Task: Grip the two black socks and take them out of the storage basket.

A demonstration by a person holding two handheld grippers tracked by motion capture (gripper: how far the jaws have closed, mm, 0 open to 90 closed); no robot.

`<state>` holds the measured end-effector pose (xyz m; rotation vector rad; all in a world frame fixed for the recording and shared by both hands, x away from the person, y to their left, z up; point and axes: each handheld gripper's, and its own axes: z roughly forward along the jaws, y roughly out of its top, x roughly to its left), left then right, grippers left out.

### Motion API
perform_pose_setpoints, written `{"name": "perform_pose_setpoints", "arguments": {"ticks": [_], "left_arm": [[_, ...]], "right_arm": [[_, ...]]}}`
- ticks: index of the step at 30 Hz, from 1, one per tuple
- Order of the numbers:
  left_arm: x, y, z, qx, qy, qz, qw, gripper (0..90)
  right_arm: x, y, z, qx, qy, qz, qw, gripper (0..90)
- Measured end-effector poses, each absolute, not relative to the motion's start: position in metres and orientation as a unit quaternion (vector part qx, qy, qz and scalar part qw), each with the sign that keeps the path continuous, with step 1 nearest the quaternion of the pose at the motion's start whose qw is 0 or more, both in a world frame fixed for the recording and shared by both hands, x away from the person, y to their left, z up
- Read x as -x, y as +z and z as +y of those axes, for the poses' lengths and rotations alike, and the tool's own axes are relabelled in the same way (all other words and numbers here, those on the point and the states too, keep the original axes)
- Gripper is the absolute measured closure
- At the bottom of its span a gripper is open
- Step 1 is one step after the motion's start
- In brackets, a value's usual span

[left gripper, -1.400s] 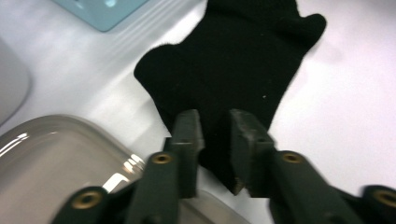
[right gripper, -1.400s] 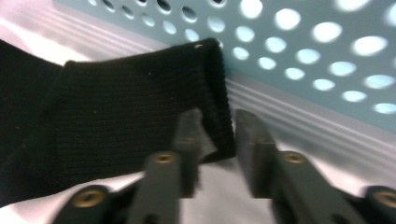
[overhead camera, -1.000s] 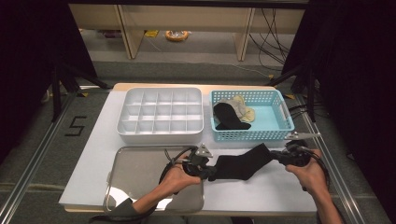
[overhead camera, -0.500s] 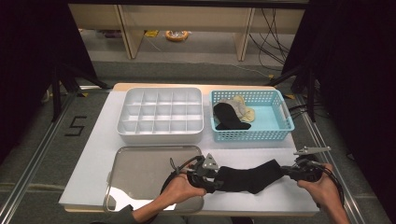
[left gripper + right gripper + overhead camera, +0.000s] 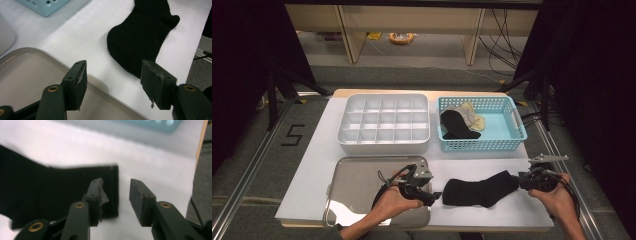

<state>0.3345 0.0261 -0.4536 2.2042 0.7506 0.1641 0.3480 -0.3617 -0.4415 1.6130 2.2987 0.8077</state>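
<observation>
A black sock (image 5: 482, 191) lies flat on the white table near the front edge, toe to the left and cuff to the right. My left gripper (image 5: 434, 196) sits at the toe end, over the corner of the metal tray (image 5: 357, 185). Its jaws have just been opening and stand apart with nothing between them; the sock (image 5: 142, 42) lies just beyond them. My right gripper (image 5: 519, 180) is at the cuff end. Its jaws have also just been opening. They hover over the cuff edge of the sock (image 5: 62, 192) without pressing on it.
A white compartment box (image 5: 384, 122) stands behind the tray. To its right a blue basket (image 5: 512, 140) holds another black sock (image 5: 454, 127) and beige socks (image 5: 469, 117). The table's front edge runs close below both hands.
The sock was stretched between both shut grippers and came toward the front edge. Now both sets of jaws have opened and the sock lies let go on the table.
</observation>
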Motion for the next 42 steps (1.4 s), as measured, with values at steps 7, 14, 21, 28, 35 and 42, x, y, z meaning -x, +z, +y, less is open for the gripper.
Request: {"name": "perform_pose_setpoints", "arguments": {"ticks": [7,14,21,28,35,42], "left_arm": [[-0.327,-0.454,0.047,-0.862,0.080,0.301,0.400,33.7],[-0.322,-0.458,0.062,-0.855,0.078,0.314,0.406,31.9],[-0.317,-0.458,0.081,-0.849,0.085,0.328,0.404,30.5],[-0.316,-0.460,0.087,-0.849,0.093,0.333,0.401,27.6],[-0.316,-0.459,0.092,-0.848,0.092,0.330,0.405,25.2],[-0.316,-0.458,0.092,-0.847,0.091,0.328,0.409,24.6]], "right_arm": [[-0.360,-0.408,-0.343,-0.494,0.334,0.787,0.156,54.2],[-0.389,-0.373,-0.296,-0.464,0.350,0.795,0.174,52.1],[-0.443,-0.360,-0.261,-0.456,0.331,0.809,0.167,51.7],[-0.496,-0.367,-0.238,-0.473,0.322,0.806,0.153,51.8],[-0.532,-0.374,-0.231,-0.482,0.321,0.803,0.142,49.6],[-0.563,-0.382,-0.226,-0.502,0.322,0.792,0.131,41.1]]}}
